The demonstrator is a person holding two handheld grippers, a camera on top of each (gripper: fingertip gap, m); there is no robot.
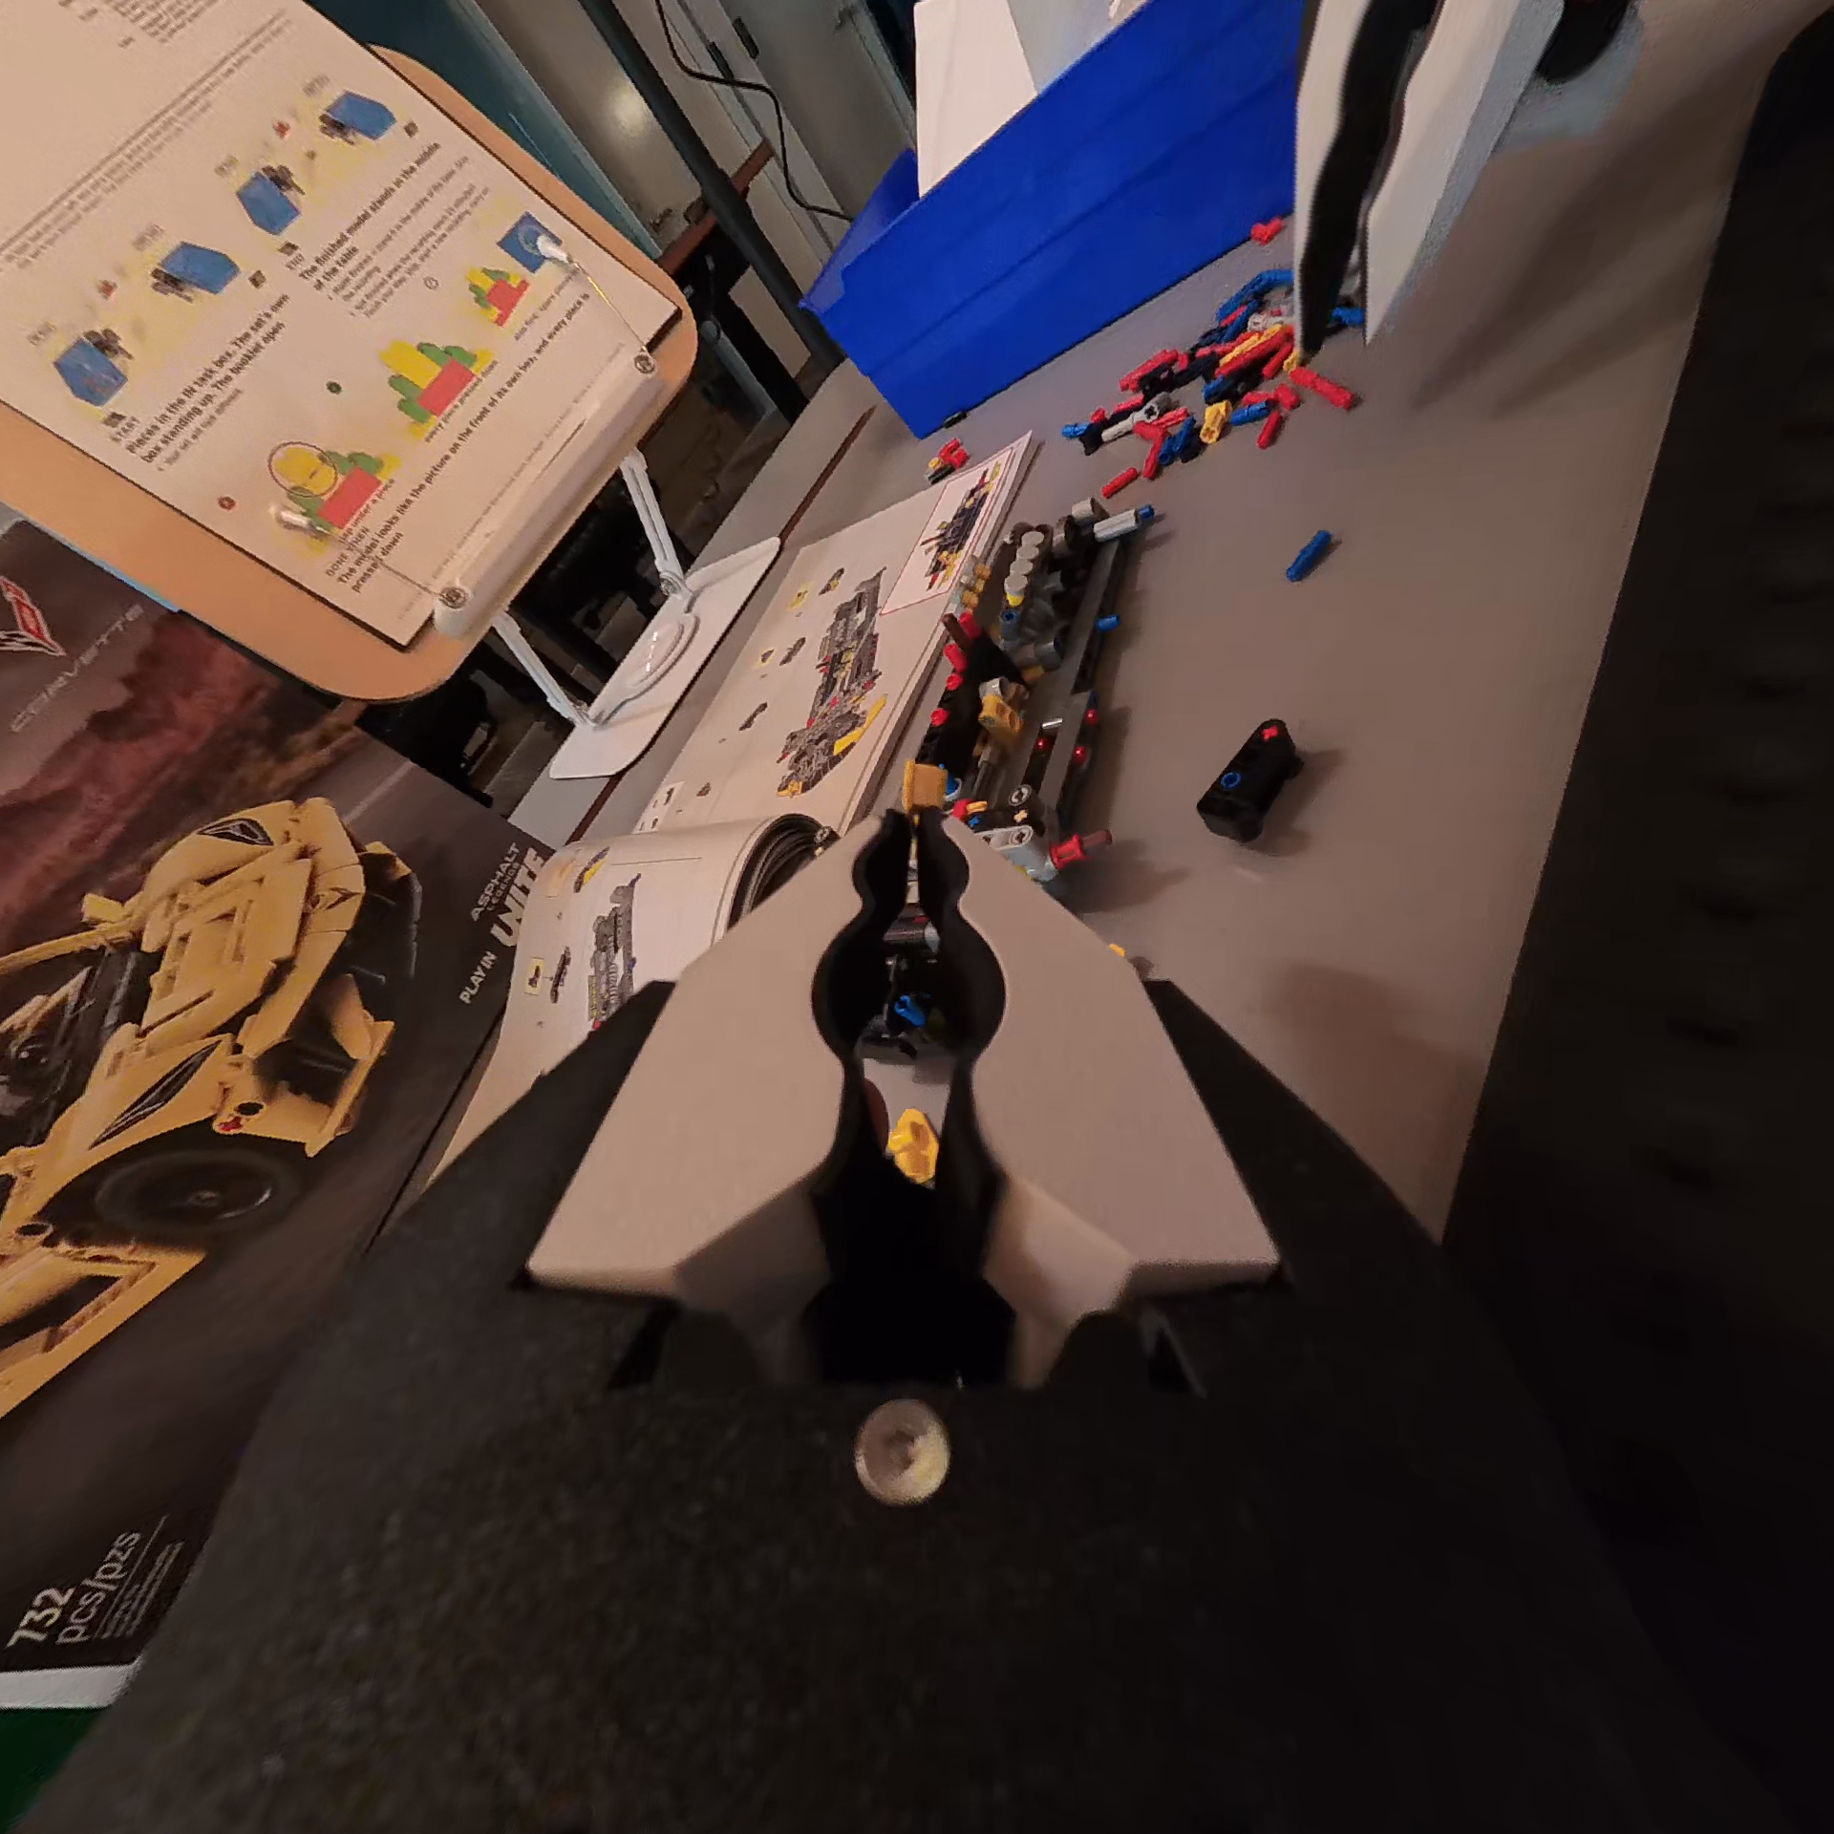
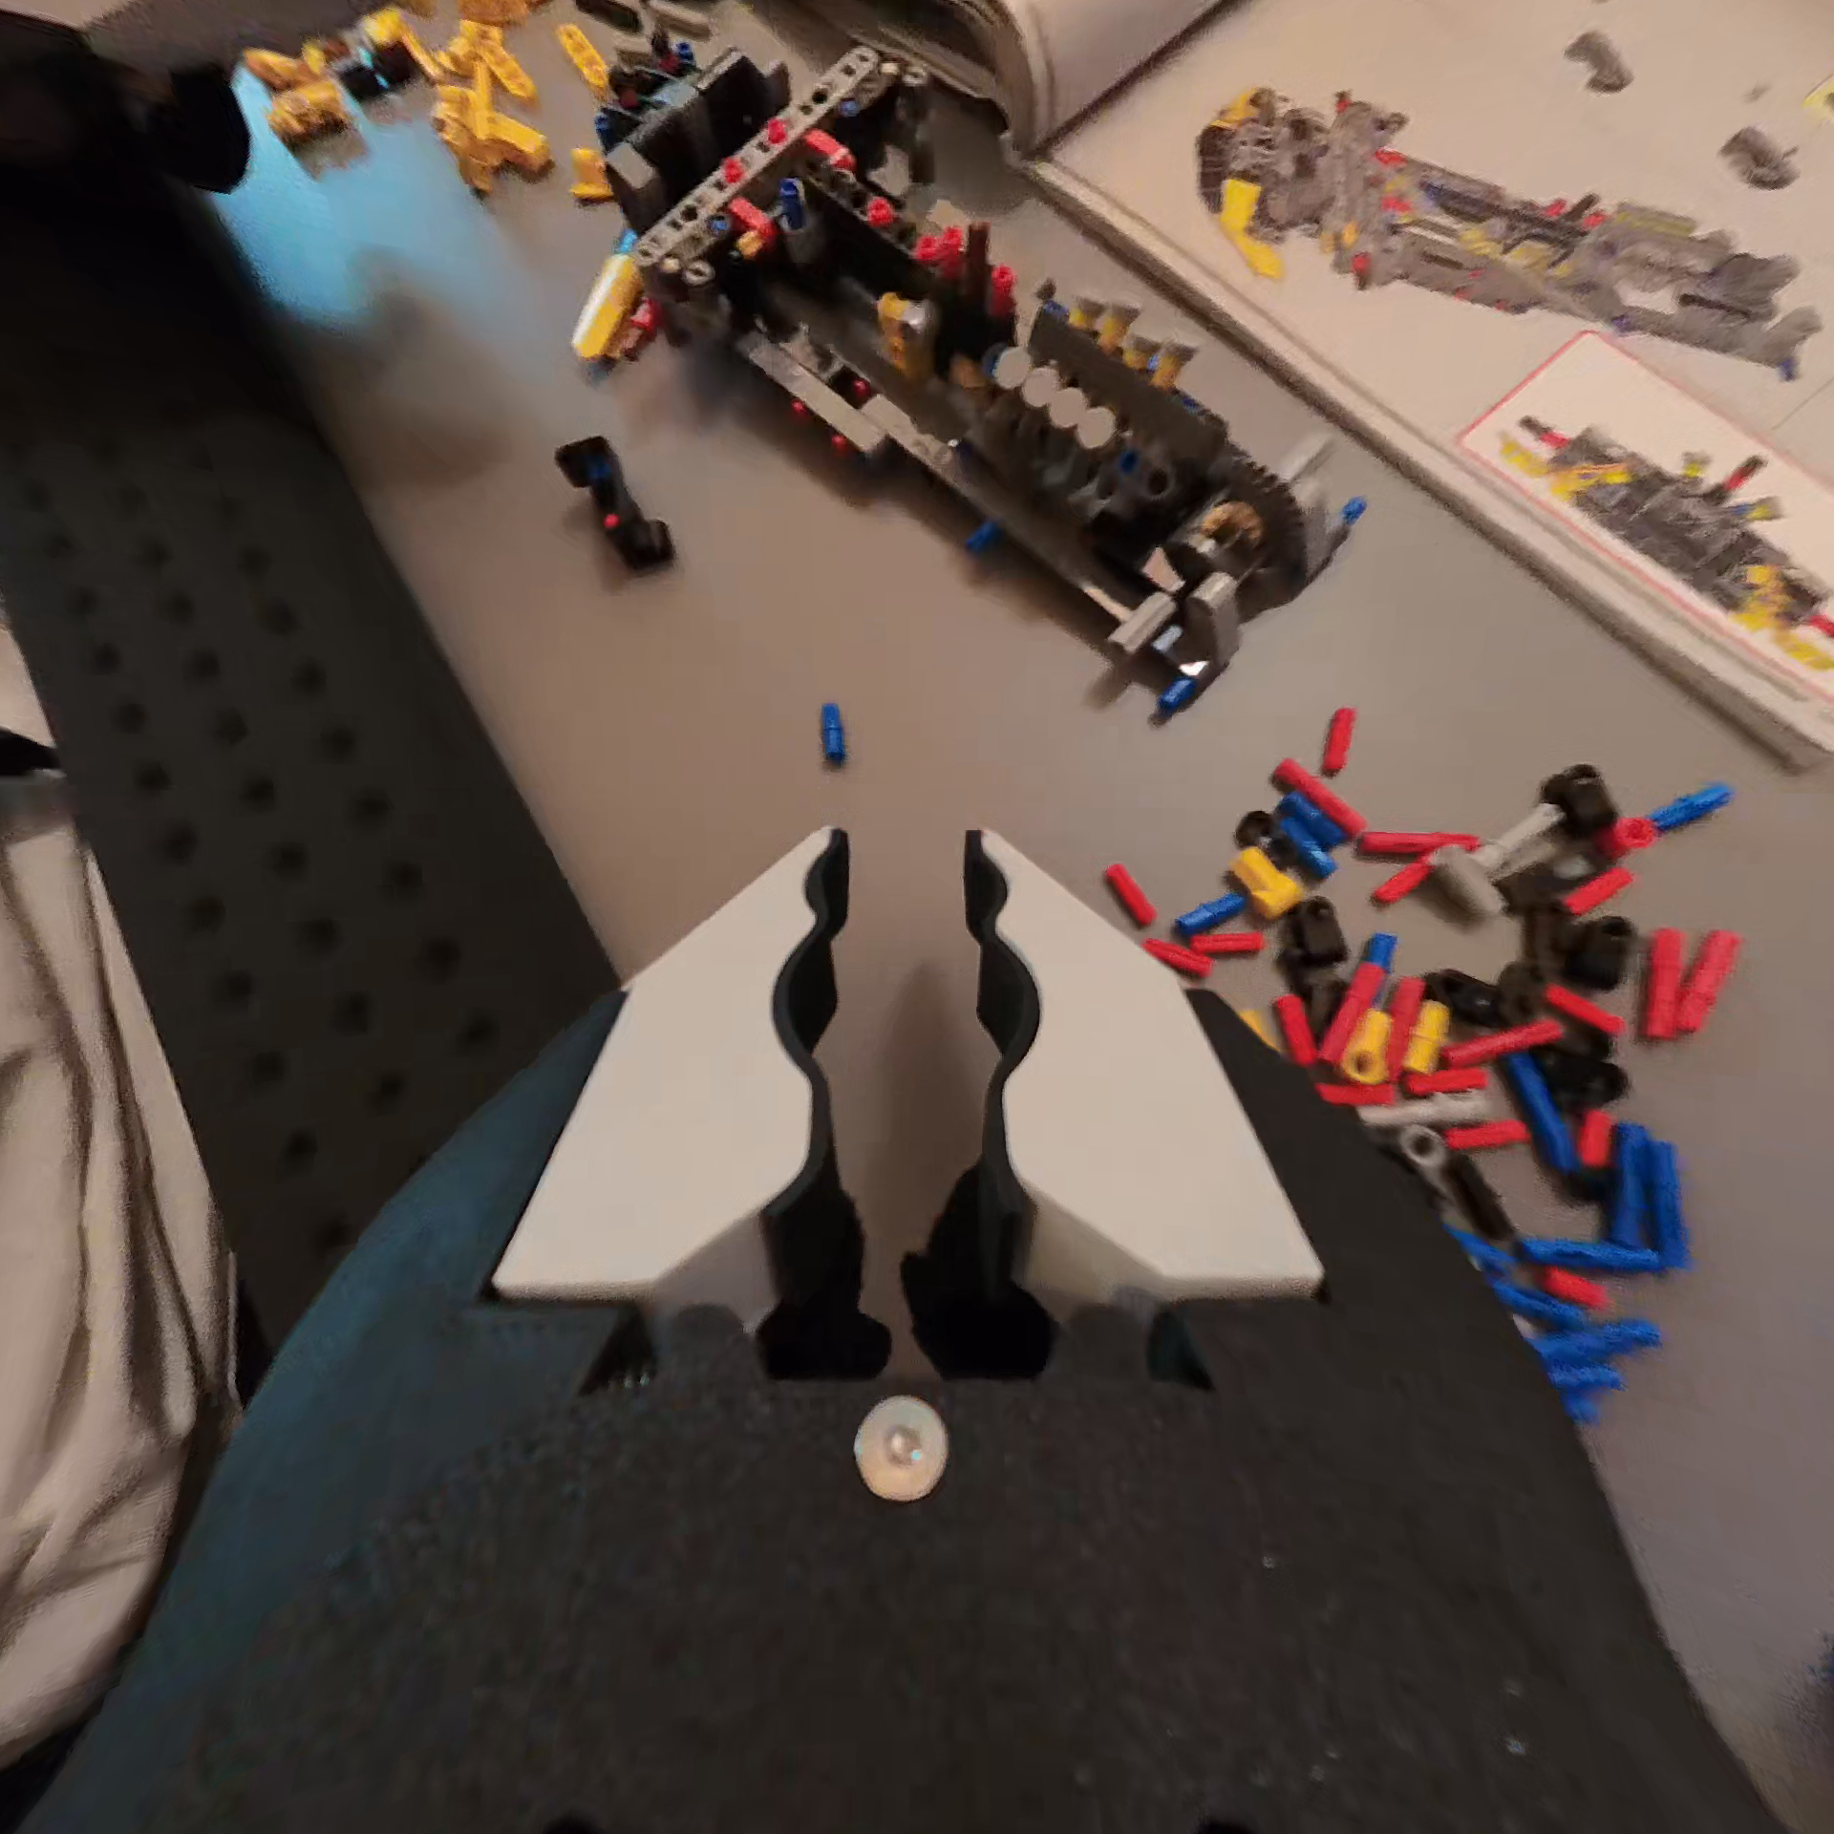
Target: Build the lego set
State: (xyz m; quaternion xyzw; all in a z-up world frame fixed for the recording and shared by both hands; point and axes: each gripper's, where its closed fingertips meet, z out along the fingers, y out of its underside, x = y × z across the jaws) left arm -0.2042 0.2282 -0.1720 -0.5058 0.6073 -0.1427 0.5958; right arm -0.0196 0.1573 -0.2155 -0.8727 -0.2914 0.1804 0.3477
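My left gripper is shut, and a small yellow piece sticks out from its pinched fingertips. It hovers just short of the near end of the half-built dark grey and black model. My right gripper is open and empty above bare table. A single blue pin lies just ahead of its tips. The model lies farther ahead in that view. In the left wrist view the right gripper stands over the pile of pins.
A heap of red, blue, black and yellow pins lies right of my right gripper. Yellow parts lie at the far left. A small black sub-assembly sits alone. The open booklet, blue bin, set box and black perforated mat border the area. The grippers' ends are close to 20 cm from one another.
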